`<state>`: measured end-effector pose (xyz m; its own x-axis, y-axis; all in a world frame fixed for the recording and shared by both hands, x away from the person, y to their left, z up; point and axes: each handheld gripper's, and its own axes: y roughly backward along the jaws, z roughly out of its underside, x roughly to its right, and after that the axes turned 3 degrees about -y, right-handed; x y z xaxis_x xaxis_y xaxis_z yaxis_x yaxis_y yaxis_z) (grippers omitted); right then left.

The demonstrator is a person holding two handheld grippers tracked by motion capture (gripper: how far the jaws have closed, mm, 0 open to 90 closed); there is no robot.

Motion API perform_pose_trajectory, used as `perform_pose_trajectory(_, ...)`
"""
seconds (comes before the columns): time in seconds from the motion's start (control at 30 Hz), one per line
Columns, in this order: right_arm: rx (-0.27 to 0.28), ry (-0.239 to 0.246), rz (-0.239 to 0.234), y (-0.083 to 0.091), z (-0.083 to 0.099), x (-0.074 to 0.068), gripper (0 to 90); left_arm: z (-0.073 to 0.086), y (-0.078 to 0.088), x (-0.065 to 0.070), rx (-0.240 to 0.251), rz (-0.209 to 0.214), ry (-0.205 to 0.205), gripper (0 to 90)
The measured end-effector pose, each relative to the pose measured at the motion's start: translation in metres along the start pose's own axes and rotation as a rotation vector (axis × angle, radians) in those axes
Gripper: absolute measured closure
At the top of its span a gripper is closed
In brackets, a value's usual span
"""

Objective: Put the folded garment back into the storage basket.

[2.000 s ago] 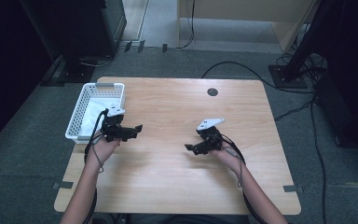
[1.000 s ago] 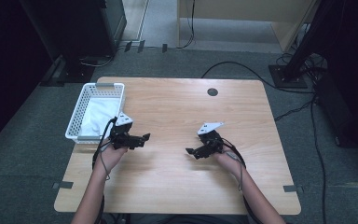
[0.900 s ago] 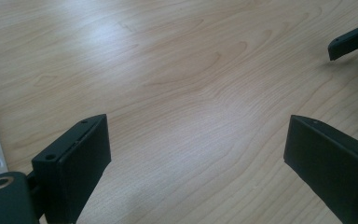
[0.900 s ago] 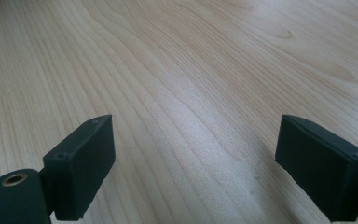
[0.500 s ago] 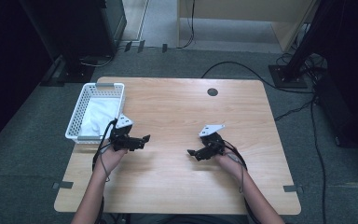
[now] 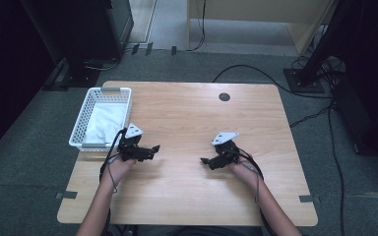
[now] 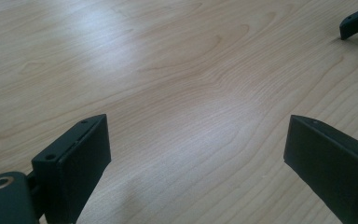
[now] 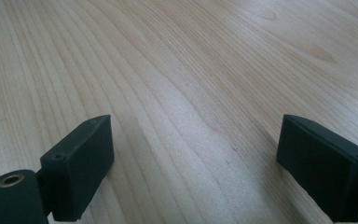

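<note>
My left gripper hovers low over the wooden table, just right of a white basket. Its jaws point right and stand wide open over bare wood, as the left gripper view shows. My right gripper is held over the table's middle right with its jaws pointing left toward the other. It is wide open too, with nothing between the jaws. A jaw tip of the right gripper shows at the top right of the left gripper view.
The basket holds a white cloth and stands at the table's left edge. A dark round grommet sits near the far edge. Cables and black stands lie on the carpet beyond the table.
The left gripper has moved right, away from the basket, and a little toward the person. The right gripper has drawn back slightly toward the person. Both stay open.
</note>
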<state>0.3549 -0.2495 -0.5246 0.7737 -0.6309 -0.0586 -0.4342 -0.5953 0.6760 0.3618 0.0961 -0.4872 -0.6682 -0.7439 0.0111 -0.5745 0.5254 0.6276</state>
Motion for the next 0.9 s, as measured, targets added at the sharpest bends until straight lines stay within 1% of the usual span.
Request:
perform_pose_trajectory(0.13,-0.008,0.004,0.001,0.0,0.0,0.002,7.8,0.004,-0.005,0.001,0.007,-0.013,-0.013,7.5)
perform_pose_trajectory(0.27,-0.023,0.014,-0.006,-0.001,0.0,0.001,3.0,0.008,-0.009,0.001,-0.017,-0.018,-0.02,7.6)
perform_pose_trajectory(0.3,-0.024,0.014,-0.006,-0.001,0.0,0.001,2.9,0.009,-0.01,0.001,-0.017,-0.016,-0.016,7.5)
perform_pose_trajectory(0.57,-0.026,0.011,-0.003,-0.001,0.0,0.001,2.0,0.012,-0.013,0.002,-0.025,-0.009,-0.027,7.5)
perform_pose_trajectory(0.7,-0.026,0.012,-0.004,-0.002,0.0,0.001,2.0,0.013,-0.015,0.003,-0.039,0.001,-0.042,7.5)
perform_pose_trajectory(0.9,-0.026,0.012,-0.004,-0.002,0.0,0.001,2.0,0.014,-0.016,0.003,-0.052,0.002,-0.045,7.6)
